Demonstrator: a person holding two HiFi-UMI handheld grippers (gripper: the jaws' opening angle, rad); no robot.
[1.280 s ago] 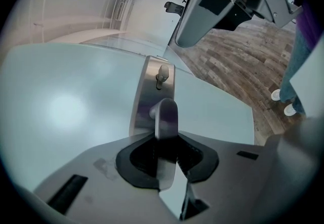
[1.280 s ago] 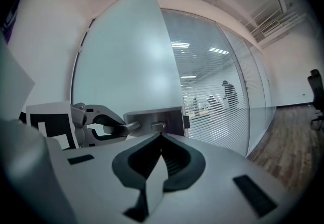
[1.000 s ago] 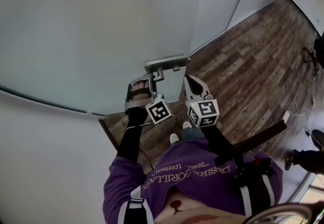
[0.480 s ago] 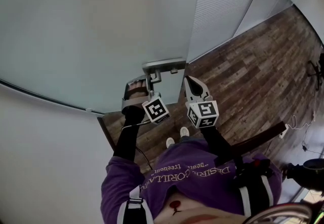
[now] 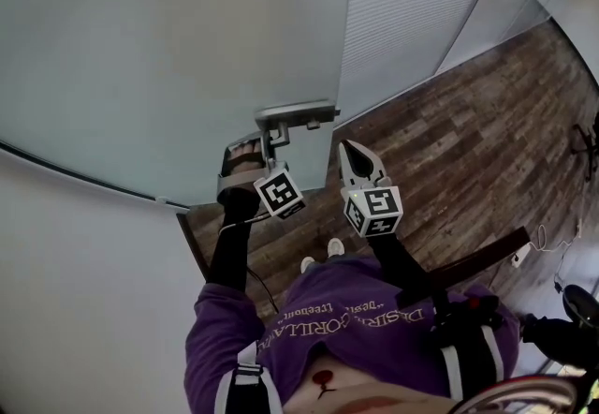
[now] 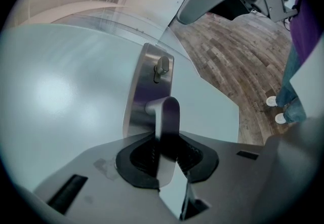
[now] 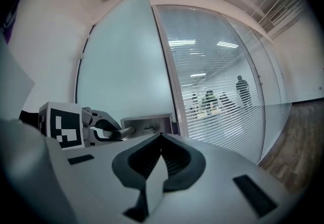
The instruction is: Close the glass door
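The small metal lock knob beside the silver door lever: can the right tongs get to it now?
Probably yes. The right tongs hang shut and empty close by the small metal lock knob, with nothing between; the left tongs clamp only the silver door lever.

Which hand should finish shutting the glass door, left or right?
Left. The left gripper is clamped on the door handle, so it can probably swing the glass door shut. The right gripper is shut on nothing, beside the door's edge.

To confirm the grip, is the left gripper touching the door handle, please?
Touching. The left gripper view shows the left gripper with jaws clamped on the door handle.
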